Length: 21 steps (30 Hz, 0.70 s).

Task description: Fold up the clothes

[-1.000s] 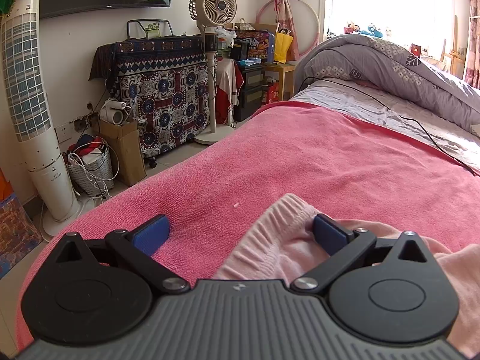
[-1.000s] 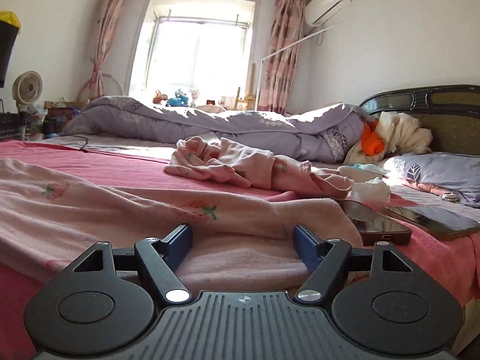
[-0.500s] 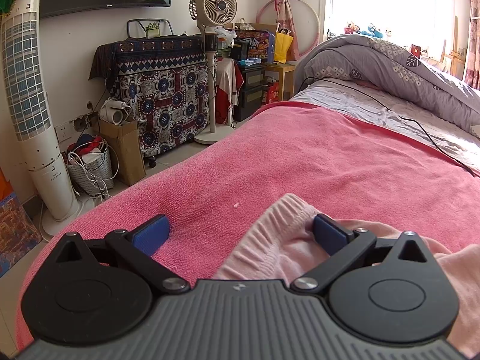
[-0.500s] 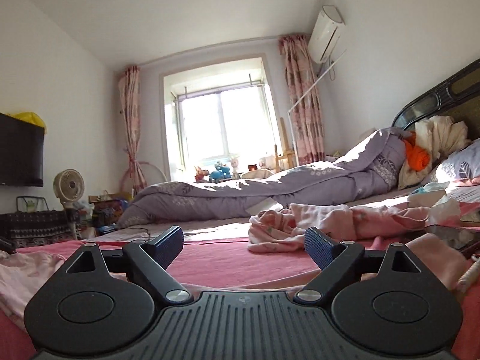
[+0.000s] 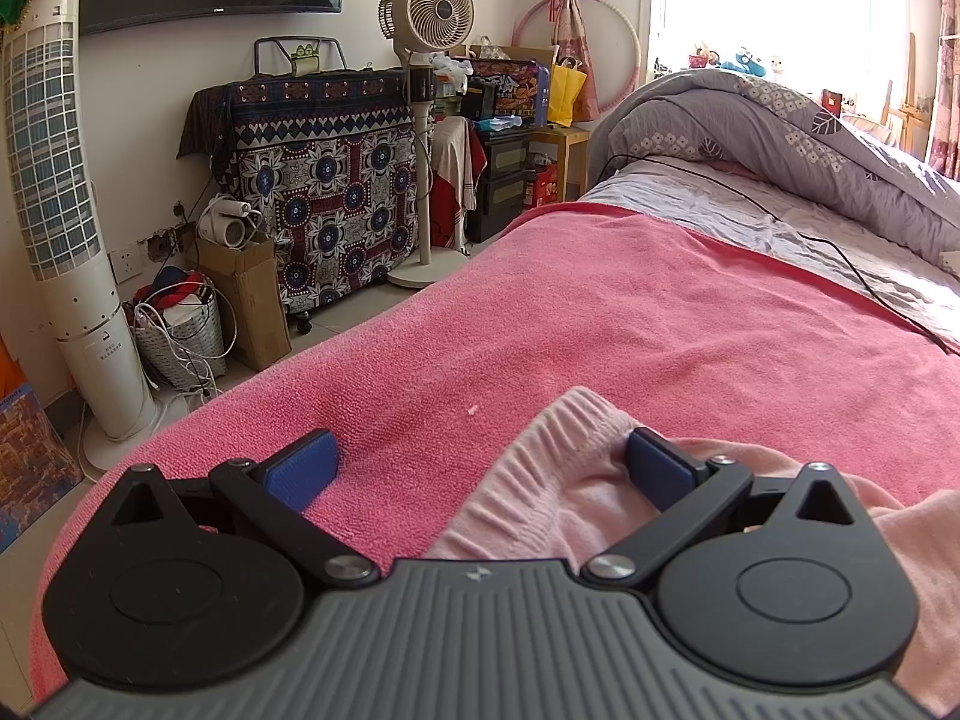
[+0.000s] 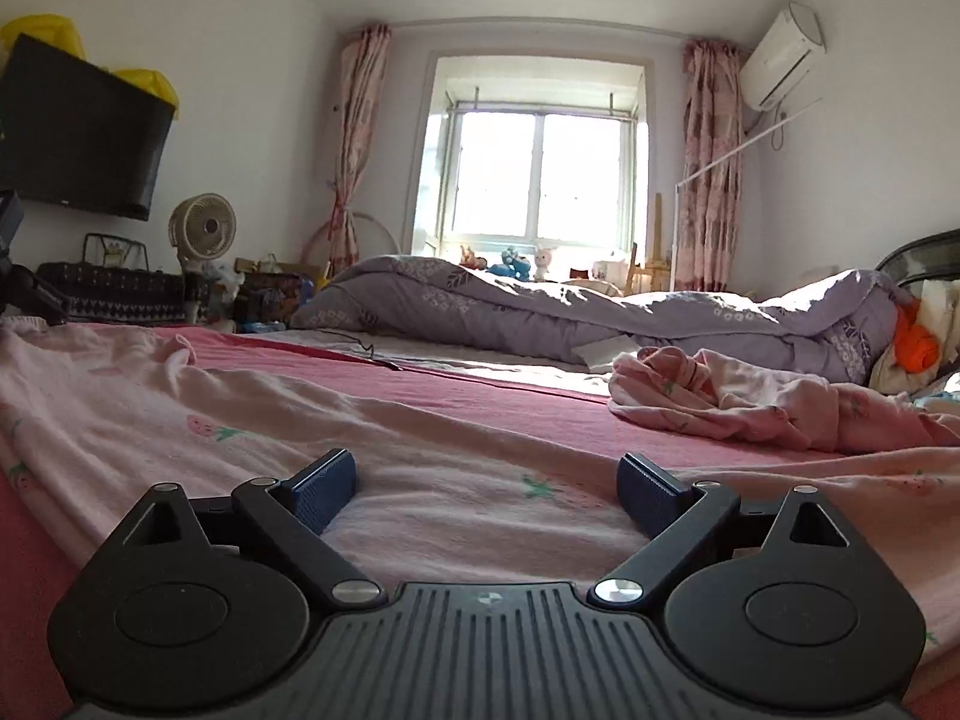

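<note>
Left gripper [image 5: 480, 461]: fingers spread wide, holding nothing. Left pad [image 5: 298, 467] rests on the pink towel [image 5: 600, 324]; the ribbed waistband [image 5: 558, 468] of the pink garment lies between the fingers, bunched against the right pad [image 5: 657, 468].

Right gripper [image 6: 485, 483]: fingers also spread wide, low over the pale strawberry-print cloth [image 6: 450, 480], which lies flat between and beyond both pads, nothing pinched. Past the right finger, a second crumpled pink garment [image 6: 750, 402] sits well apart on the towel, near the grey quilt [image 6: 540, 306].
</note>
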Each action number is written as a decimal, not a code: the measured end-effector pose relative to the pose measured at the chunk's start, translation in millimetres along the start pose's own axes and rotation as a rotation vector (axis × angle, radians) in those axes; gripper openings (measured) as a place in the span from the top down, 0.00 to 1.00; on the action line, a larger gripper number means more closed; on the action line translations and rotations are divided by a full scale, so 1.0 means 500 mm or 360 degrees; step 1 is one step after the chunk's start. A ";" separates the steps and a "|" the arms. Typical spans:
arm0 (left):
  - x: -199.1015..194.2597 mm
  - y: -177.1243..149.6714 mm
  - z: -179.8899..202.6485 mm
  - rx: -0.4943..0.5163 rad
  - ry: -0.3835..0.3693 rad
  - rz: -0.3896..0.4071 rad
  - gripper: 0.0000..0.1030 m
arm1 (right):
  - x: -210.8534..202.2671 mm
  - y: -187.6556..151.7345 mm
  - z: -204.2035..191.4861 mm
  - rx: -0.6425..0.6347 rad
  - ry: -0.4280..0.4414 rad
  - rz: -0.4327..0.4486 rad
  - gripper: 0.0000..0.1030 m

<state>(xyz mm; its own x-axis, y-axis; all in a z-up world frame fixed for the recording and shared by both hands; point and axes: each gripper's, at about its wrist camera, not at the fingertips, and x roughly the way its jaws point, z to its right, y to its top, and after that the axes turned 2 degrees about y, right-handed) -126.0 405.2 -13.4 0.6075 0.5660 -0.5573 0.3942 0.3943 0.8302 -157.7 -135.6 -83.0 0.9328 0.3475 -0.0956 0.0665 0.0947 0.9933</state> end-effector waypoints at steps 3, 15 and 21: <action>-0.001 -0.001 0.001 0.0002 0.0007 0.0006 0.00 | -0.009 -0.014 0.077 0.0044 -0.0173 -0.0021 0.02; -0.246 -0.006 0.023 -0.0034 -0.0314 0.0539 0.01 | -0.040 -0.022 0.145 0.0066 -0.0368 0.0155 0.00; -0.398 -0.163 0.201 0.0331 -0.0517 0.0776 0.00 | -0.061 0.037 0.085 0.0052 -0.0260 0.0368 0.00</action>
<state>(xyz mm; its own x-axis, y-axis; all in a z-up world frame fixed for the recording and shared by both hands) -209.8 187.5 31.6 0.9175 0.3832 -0.1067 0.1246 -0.0221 0.9920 -170.1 -184.1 -58.9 0.9690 0.2012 0.1432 -0.1461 -0.0005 0.9893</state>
